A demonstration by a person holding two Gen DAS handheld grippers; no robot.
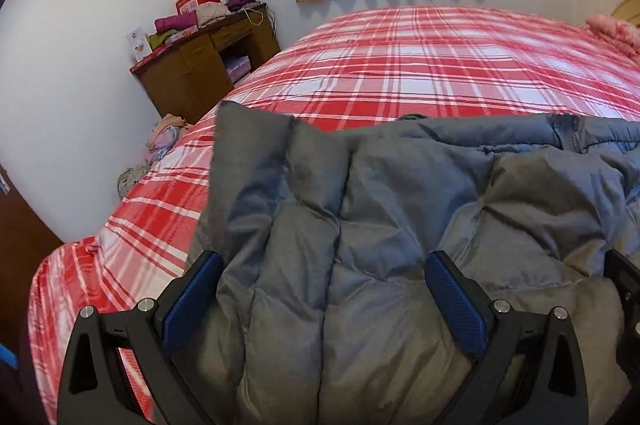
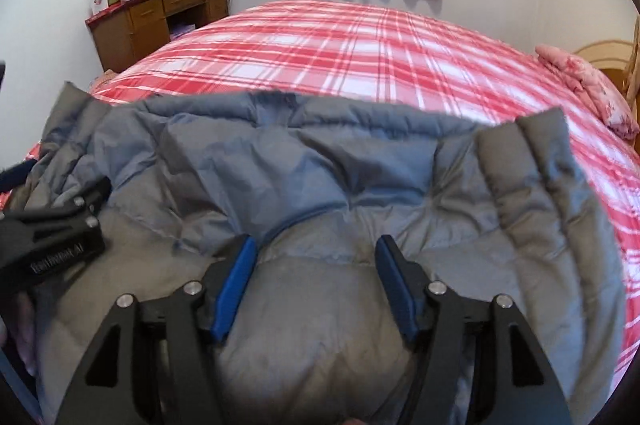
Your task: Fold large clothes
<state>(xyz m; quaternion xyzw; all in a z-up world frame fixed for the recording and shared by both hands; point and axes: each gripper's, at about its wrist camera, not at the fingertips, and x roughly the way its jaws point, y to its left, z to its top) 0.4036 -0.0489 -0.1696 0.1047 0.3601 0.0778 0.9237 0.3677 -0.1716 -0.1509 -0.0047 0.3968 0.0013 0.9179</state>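
Padding is making the grey puffer jacket (image 2: 320,185) bulky, soft, slippery; we are judging its lower-frame hem the best hold, left gripper (image 1: 324,289) and right gripper (image 2: 316,273) gaping, grasping nothing.

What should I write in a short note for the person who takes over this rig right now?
Left gripper: open, over the grey padded jacket, gripping nothing.
Right gripper: open too, over the same jacket, gripping nothing.
The jacket lies on the near part of the red plaid bed, its sleeves drawn in over the body.
Done: it looks partly folded.
Left: probably fold the body over once more and flatten it.
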